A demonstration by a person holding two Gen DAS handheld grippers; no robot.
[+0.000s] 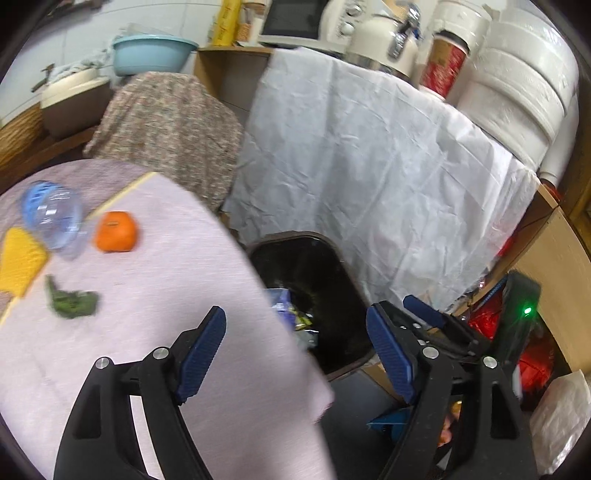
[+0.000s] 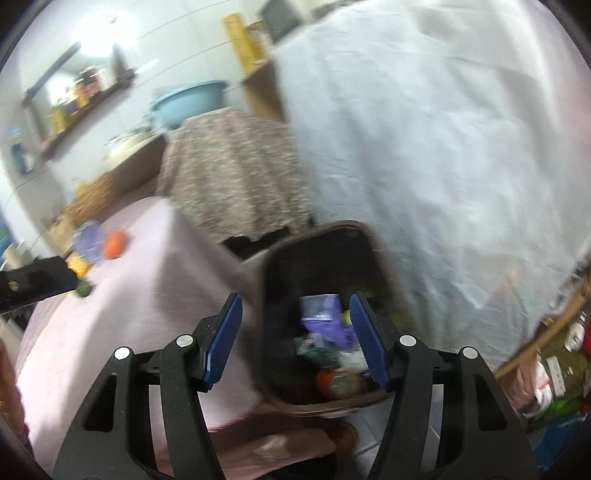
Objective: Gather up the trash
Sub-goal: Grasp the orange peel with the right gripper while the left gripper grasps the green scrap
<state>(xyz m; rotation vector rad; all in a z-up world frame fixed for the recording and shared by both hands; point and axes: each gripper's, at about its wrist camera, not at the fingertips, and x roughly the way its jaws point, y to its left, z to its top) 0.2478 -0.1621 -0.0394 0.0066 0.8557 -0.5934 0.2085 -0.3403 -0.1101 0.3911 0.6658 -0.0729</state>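
Trash (image 2: 325, 332), purple wrappers, seemingly crumpled, binned

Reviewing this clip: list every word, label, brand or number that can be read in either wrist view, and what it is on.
No text is legible in either view.
Red-patterned cylindrical canister: print too blurred to read.
Yellow upright package: markings blurred.
Purple wrapper in the dark trash bin: print too blurred.

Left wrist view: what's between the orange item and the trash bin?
Only bare pink tablecloth between the orange item and the trash bin, per left wrist view.
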